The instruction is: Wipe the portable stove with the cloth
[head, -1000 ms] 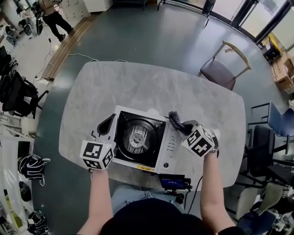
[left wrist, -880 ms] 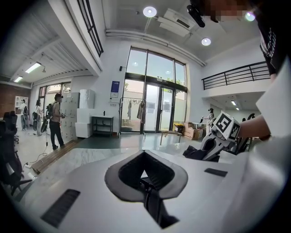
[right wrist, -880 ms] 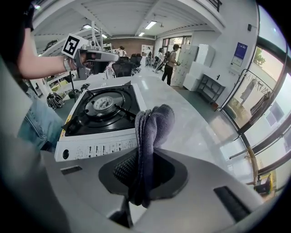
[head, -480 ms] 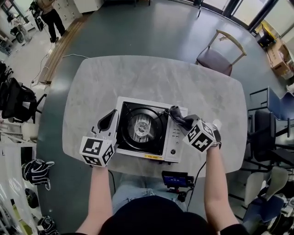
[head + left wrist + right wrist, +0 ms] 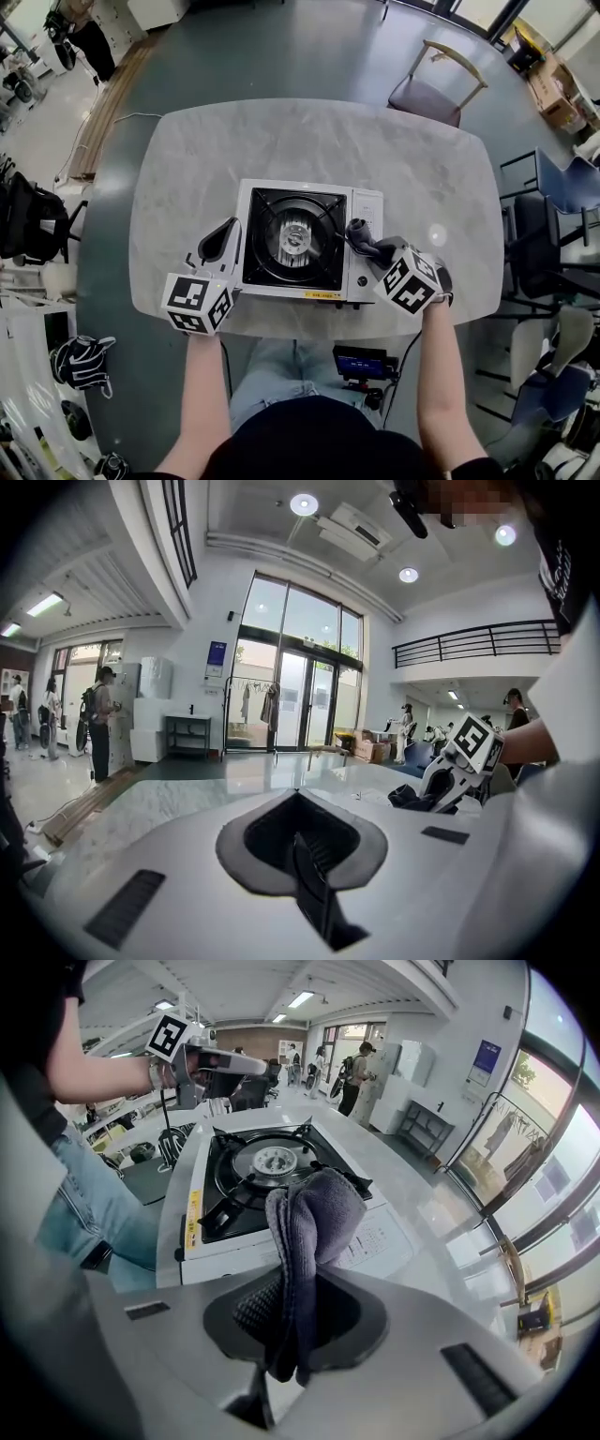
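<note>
Down at the lower left of the head view, our left gripper (image 5: 223, 246) lies along the left side of the portable stove (image 5: 281, 267). Its tip is just beside the white casing; we cannot tell whether it touches. In the left gripper view its jaws stand closed together with nothing between them, and they point out across the pale marble table (image 5: 309, 141).

The stove sits in the middle of the head view, on the half of the table nearer to us. Its black top has a round burner (image 5: 294, 234) at the centre. A white control strip (image 5: 366, 211) runs down its right side, with a small knob (image 5: 361, 280) at the lower end.

Over the lower half of that strip we hold the cloth (image 5: 360, 232), dark grey and bunched up. We cannot make out whether it rests on the strip or hangs just above it. Our right gripper (image 5: 373, 249) comes in from the lower right with its fingers clamped on the cloth. In the right gripper view the cloth rises from between the jaws as a folded wad, and the stove lies beyond it in the upper left of that frame.

At the upper right of the head view a chair (image 5: 441, 89) with a dark red seat stands off the table's far edge.
</note>
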`<state>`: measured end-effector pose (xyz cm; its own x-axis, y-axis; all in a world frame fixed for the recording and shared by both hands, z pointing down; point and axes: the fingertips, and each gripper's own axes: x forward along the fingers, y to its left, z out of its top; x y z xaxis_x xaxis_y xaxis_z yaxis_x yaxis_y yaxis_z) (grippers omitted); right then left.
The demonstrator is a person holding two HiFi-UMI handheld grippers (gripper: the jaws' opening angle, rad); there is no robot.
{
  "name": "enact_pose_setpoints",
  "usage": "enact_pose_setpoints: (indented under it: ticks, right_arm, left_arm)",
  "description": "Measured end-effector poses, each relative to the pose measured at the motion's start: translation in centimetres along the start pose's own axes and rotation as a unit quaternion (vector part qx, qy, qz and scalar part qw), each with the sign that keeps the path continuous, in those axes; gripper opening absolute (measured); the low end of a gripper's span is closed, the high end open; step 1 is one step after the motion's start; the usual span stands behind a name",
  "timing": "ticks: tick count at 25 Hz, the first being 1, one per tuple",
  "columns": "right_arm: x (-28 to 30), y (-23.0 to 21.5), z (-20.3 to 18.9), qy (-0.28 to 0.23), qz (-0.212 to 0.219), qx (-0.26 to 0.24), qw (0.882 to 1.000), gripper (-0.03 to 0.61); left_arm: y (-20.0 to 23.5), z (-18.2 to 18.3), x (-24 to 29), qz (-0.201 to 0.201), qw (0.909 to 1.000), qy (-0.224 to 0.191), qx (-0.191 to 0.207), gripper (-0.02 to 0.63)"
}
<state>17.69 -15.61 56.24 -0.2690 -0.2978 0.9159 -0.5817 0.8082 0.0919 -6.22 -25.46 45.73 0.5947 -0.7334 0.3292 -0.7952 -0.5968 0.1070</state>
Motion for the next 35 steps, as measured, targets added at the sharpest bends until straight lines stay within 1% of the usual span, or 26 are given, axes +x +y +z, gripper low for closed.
enact_pose_setpoints:
  ticks: [4, 8, 17, 20, 24, 26, 29, 32, 34, 35]
  right_arm:
    - [-0.5, 2.3, -0.7, 0.008, 0.003, 0.012, 1.0, 0.067]
    - [-0.9, 4.1, -1.3, 0.014, 0.004, 0.026, 1.0, 0.067]
    - [-1.7, 8.2, -2.3, 0.037, 0.037, 0.029, 0.998, 0.067]
    - [-1.9, 9.1, -2.5, 0.043, 0.041, 0.025, 0.998, 0.067]
    - [-2.6, 9.3, -2.4, 0.035, 0.049, 0.034, 0.998, 0.067]
    - [-2.8, 8.5, -2.1, 0.032, 0.048, 0.031, 0.998, 0.067]
    - [-3.0, 6.7, -0.8, 0.025, 0.04, 0.022, 0.999, 0.067]
    - [-3.1, 4.9, 1.1, 0.009, 0.028, 0.014, 0.999, 0.067]
    - [-2.8, 3.9, 2.4, 0.001, 0.02, 0.007, 1.0, 0.067]
    - [-2.7, 3.4, 2.9, -0.002, 0.017, 0.004, 1.0, 0.067]
  left_arm:
    - [0.5, -0.5, -0.3, -0.006, 1.0, 0.0, -0.003, 0.006]
    - [1.8, -0.7, -0.5, -0.001, 1.0, -0.003, -0.007, 0.006]
    - [4.2, -1.5, -1.3, 0.013, 0.9996, 0.005, -0.023, 0.006]
    - [5.1, -1.6, -1.9, 0.021, 0.9993, 0.006, -0.03, 0.006]
    - [6.4, -1.8, -2.9, 0.034, 0.9987, 0.01, -0.038, 0.006]
    - [6.9, -2.0, -3.2, 0.031, 0.9987, 0.027, -0.031, 0.006]
    - [7.7, -2.9, -3.4, 0.025, 0.9964, 0.081, -0.004, 0.006]
    - [8.7, -4.0, -3.8, 0.029, 0.9886, 0.145, 0.031, 0.006]
    - [9.6, -4.2, -4.2, 0.039, 0.9839, 0.169, 0.041, 0.006]
    - [10.1, -4.2, -4.3, 0.046, 0.983, 0.174, 0.037, 0.006]
